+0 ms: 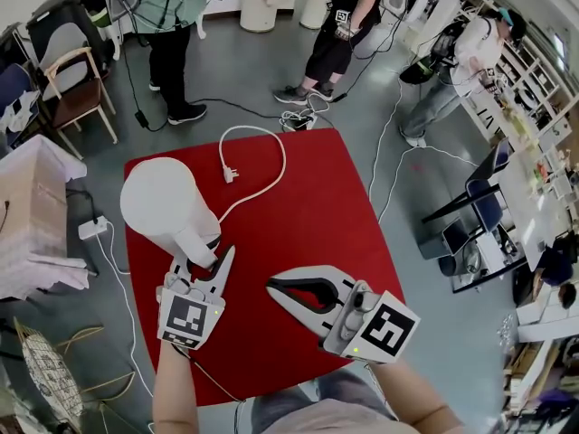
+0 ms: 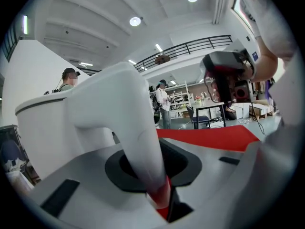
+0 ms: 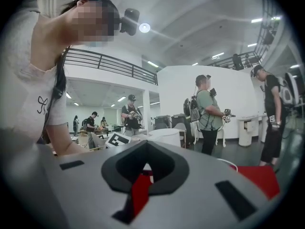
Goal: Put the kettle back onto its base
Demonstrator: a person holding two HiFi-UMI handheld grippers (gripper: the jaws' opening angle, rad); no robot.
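Observation:
A white kettle (image 1: 163,206) stands at the left of the red table (image 1: 317,197). My left gripper (image 1: 206,259) is shut on its handle (image 2: 138,142), which runs down between the jaws in the left gripper view. The kettle's body (image 2: 52,128) fills the left of that view. The base is hidden; a white cord (image 1: 271,152) with its plug (image 1: 231,175) runs out from under the kettle. My right gripper (image 1: 273,287) hovers over the middle of the table, shut on nothing, jaw tips together (image 3: 147,147). From it the kettle (image 3: 167,136) shows ahead.
Several people stand on the grey floor beyond the table's far edge. Chairs (image 1: 77,84) and a cardboard box (image 1: 32,215) are at the left, with a power strip (image 1: 90,230) and cables on the floor. Desks and shelves line the right side.

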